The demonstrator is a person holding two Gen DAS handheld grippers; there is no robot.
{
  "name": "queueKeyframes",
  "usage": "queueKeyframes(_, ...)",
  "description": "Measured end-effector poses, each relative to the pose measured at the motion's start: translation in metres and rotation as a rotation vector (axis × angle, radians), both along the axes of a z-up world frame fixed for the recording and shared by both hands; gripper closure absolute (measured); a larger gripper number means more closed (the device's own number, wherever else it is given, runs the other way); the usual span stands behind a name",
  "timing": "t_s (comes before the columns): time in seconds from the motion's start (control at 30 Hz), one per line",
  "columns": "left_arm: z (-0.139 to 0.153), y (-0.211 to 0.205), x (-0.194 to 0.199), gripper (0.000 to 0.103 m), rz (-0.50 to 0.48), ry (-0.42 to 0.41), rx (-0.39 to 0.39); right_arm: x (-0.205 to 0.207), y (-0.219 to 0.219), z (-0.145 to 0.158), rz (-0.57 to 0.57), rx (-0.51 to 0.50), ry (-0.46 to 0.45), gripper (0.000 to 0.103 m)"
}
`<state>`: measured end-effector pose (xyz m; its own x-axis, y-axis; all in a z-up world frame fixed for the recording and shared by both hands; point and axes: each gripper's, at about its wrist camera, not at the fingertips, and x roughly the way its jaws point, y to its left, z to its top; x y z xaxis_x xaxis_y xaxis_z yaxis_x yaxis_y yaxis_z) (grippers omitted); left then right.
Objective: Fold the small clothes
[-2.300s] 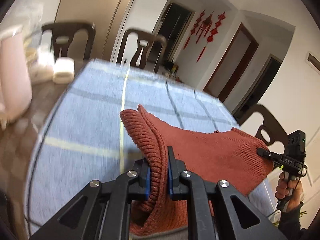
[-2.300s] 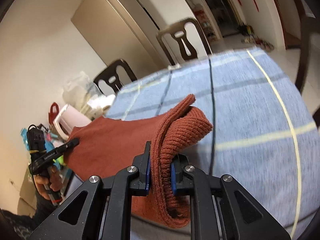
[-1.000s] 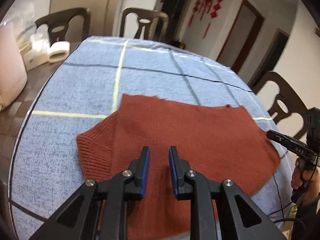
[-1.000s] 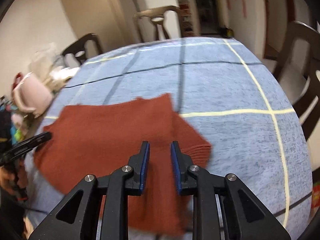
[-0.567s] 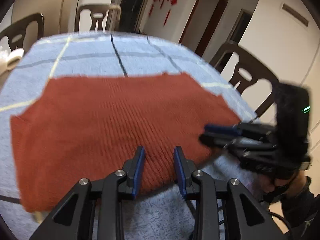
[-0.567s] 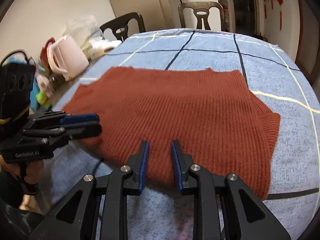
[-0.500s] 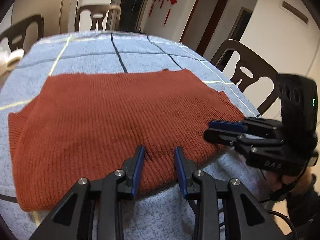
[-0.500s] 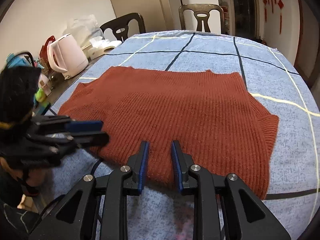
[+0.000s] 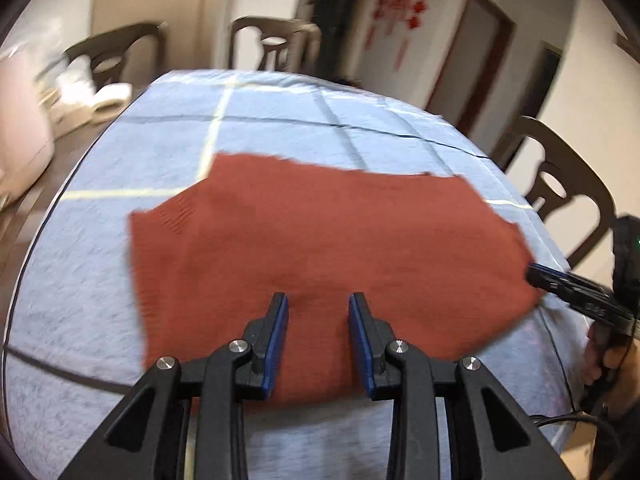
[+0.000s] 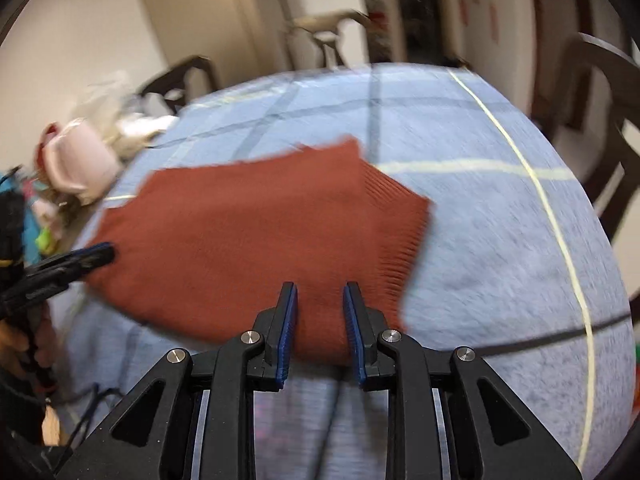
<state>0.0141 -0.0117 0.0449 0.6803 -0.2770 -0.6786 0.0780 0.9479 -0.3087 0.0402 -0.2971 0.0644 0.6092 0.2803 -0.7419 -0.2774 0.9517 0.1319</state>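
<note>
a rust-red knitted garment (image 9: pixel 320 248) lies spread flat on the blue checked tablecloth (image 9: pixel 280 120) near the table's front edge, seen here from both of my wrist cameras. its fabric is finely ribbed, with a tighter ribbed band along one short end (image 10: pixel 400 232), and its outline is roughly rectangular with slanted corners; motion blur softens the edges. pale yellow and dark lines cross the cloth around it.

my left gripper (image 9: pixel 318 312) hangs over the garment's near edge, its blue-padded jaws apart with only knit showing in the gap below them, nothing pinched. my right gripper (image 10: pixel 320 300) sits likewise above the near edge by the ribbed end, jaws apart and clamped on nothing. in the left view the right gripper (image 9: pixel 560 284) appears at the garment's far right corner, held in a hand (image 9: pixel 612 368); whether it touches the knit i cannot tell.

a pink kettle (image 10: pixel 76 160) and blurred clutter stand off the cloth to one side, and dark chairs (image 9: pixel 560 188) ring the table.
</note>
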Motion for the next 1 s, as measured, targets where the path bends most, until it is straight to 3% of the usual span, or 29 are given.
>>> queueKeyframes(0.07,0.002,0.011,-0.004,0.069,0.024,-0.01,-0.022,0.0,-0.005,0.005,-0.007,0.035,-0.003,0.079)
queueKeyframes(0.2,0.002,0.027,-0.004,0.069,0.092,-0.026,-0.02,0.0,-0.004,0.015,-0.026,0.012,-0.057,0.079)
queueKeyframes(0.3,-0.007,0.032,0.004,0.069,0.097,0.004,-0.058,0.012,-0.009,0.004,-0.069,-0.004,0.002,0.079)
queueKeyframes(0.57,0.003,0.04,0.012,0.069,0.128,-0.027,-0.031,0.023,-0.004,0.021,-0.075,0.027,-0.056,0.079)
queueKeyframes(0.63,-0.008,0.04,0.02,0.069,0.129,0.009,-0.021,0.031,-0.001,0.015,-0.065,0.025,-0.042,0.079)
queueKeyframes(0.7,-0.009,0.039,0.019,0.069,0.132,-0.007,-0.007,0.041,0.001,0.003,-0.081,-0.008,0.0,0.079)
queueKeyframes(0.83,-0.005,0.043,0.016,0.069,0.139,-0.006,-0.017,0.041,-0.002,0.006,-0.085,0.002,-0.007,0.079)
queueKeyframes(1.0,0.002,0.054,0.003,0.054,0.199,-0.027,0.009,0.027,-0.001,0.016,-0.061,-0.004,-0.032,0.079)
